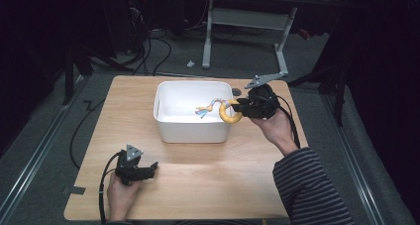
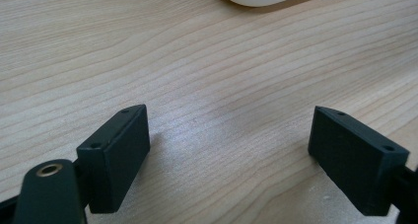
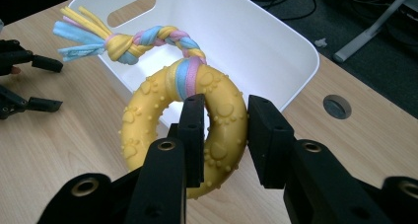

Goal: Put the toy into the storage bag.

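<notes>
White bin [image 1: 171,120] at table centre, right gripper [image 1: 241,106] at its three o'clock rim, jaws clamped on yellow ring toy [image 1: 229,113], braided rope tail [image 1: 208,108] hanging over the bin's interior, left gripper [image 1: 148,169] at seven o'clock on wooden table [image 1: 208,185], jaws wide apart, gripping nothing.

Yellow rubber ring dog toy [image 3: 197,130] w/ braided pastel rope tail, held upright just above white bin's [image 3: 276,51] rim.

Dim room, grey floor [image 1: 39,131], desk frame [image 1: 247,22]
</notes>
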Motion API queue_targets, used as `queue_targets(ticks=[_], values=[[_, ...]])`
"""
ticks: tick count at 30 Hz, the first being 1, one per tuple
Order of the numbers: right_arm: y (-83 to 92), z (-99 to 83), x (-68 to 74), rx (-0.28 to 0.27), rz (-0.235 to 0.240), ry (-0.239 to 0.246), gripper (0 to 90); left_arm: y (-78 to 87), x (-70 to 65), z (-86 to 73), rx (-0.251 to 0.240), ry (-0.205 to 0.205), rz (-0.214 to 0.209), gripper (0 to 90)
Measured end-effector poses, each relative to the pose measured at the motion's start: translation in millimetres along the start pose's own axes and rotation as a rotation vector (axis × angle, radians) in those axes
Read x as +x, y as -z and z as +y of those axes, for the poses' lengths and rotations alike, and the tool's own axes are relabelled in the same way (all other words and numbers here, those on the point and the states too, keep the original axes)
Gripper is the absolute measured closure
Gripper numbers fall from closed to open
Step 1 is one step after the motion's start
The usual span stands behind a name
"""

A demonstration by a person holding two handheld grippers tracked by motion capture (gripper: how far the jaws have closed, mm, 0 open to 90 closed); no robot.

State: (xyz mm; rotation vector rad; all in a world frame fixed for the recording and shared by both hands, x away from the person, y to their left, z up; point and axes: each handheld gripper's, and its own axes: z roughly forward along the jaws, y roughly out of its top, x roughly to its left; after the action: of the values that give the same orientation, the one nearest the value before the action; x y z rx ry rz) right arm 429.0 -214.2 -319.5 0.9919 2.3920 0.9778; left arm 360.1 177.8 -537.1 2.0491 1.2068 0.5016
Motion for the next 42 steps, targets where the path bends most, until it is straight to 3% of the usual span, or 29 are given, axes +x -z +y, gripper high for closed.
queue_targets(ticks=[24,42], values=[[-38.4,16.5,-6.1,0.039,-0.016,-0.029,70.1,-0.3,0.8,0.5,0.000,0.001,0.003,16.7],[-72.1,18.7,-5.4,0.089,-0.015,-0.049,70.0,-0.3,0.8,0.4,0.000,0.001,0.002,16.7]])
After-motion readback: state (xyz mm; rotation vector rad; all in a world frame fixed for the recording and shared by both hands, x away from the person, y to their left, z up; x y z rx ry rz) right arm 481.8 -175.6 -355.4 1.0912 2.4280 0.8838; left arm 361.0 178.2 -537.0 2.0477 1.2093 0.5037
